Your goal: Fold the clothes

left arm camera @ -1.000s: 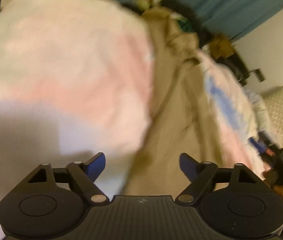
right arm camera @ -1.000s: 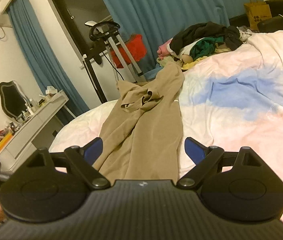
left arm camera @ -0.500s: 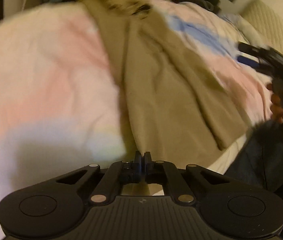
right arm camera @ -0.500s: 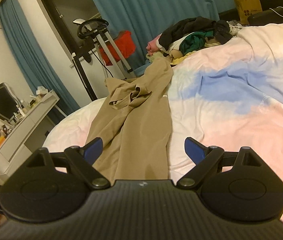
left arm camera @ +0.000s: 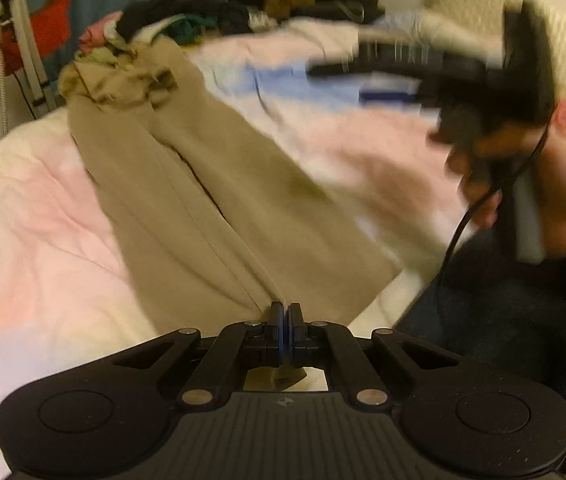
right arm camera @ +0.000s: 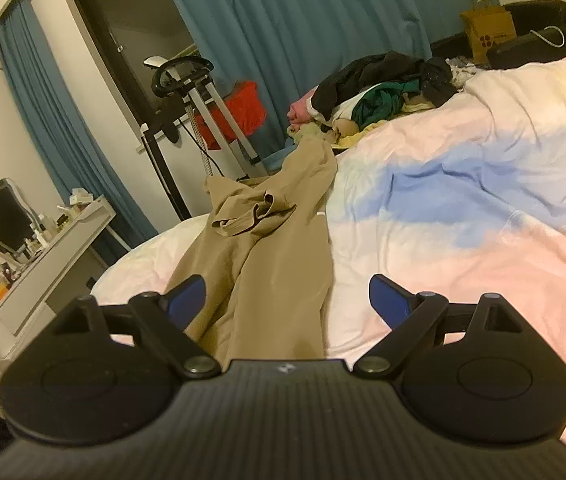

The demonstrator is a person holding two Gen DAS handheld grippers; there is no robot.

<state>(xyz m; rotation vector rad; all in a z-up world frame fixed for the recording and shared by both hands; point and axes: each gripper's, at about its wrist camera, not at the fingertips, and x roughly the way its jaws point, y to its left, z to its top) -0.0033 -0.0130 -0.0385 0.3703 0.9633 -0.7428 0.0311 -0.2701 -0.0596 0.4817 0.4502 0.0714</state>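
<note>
Pastel bedding [right arm camera: 463,216] covers the bed, and the tan trousers [right arm camera: 279,264] lie stretched over it from the frame centre toward the clothes pile [right arm camera: 383,88] at upper centre. At the lower centre of the left view, the left gripper [left arm camera: 284,320] is clenched on the trousers' near hem, fabric pinched between its pads. The right gripper [right arm camera: 287,300] stands spread wide, grasping nothing, with the trousers lying between and beyond its fingers

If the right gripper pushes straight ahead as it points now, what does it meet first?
Most likely the tan trousers: the open right gripper aims along them on the bed. Depth is unclear.
</note>
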